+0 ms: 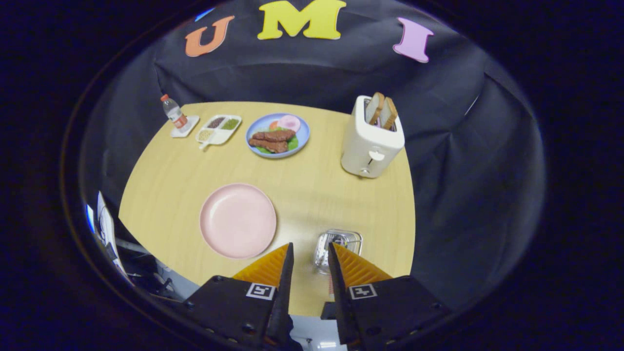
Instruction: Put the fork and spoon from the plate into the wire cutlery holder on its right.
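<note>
The gripper (310, 253) is seen from above the near edge of the surface (321, 195), its fingers set to a narrow gap with nothing visibly pressed between them. A thin pale sliver is noted low against the inner side of the right finger; what it is cannot be determined.

Just ahead of the fingertips, at about 1 o'clock, the wire cutlery holder (338, 247) is found standing on the surface, its open mouth facing up. Its near part is covered by the right finger, and its contents cannot be made out with confidence.

At about 10 o'clock from the gripper, just beside the left fingertip, the pink plate (238, 220) is recorded. Its face is bare: no fork and no spoon are seen lying on it. The holder stands to the plate's right, near it but apart.

It is judged that the transfer is at or near its end, the plate having been cleared; whether both utensils are inside the holder cannot be confirmed. Any remaining move would be governed by the holder's position, almost directly ahead of the gripper and slightly right, its axis upright.

Farther out, a toaster (371, 141) with two bread slices is noted at 1 o'clock, a blue plate of food (278, 135) at 12 o'clock, a divided tray (219, 128) and a water bottle (174, 113) at 11 o'clock.
</note>
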A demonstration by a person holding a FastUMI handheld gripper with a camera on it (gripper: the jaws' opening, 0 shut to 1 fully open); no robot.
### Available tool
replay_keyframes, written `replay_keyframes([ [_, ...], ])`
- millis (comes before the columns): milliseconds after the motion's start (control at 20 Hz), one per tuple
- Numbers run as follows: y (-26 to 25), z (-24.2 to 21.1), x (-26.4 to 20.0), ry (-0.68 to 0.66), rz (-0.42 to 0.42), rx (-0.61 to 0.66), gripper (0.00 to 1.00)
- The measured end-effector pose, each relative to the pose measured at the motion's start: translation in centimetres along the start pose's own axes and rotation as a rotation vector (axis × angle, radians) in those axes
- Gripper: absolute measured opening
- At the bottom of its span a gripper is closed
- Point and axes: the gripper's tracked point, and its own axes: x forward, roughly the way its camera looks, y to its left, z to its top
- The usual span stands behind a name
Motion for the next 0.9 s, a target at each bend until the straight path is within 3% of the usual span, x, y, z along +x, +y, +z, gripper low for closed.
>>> replay_keyframes([
  [100,1.2,1.2,-1.7,-0.094,-0.015,0.024,0.41],
  [200,2.8,2.8,-3.3,-0.199,-0.01,0.047,0.45],
  [400,4.8,5.1,-6.1,-0.377,-0.037,0.082,0.72],
  [700,6.5,8.4,-12.3,-0.657,-0.122,0.141,0.97],
  [900,8.8,10.8,-18.2,-0.895,-0.092,0.173,0.96],
])
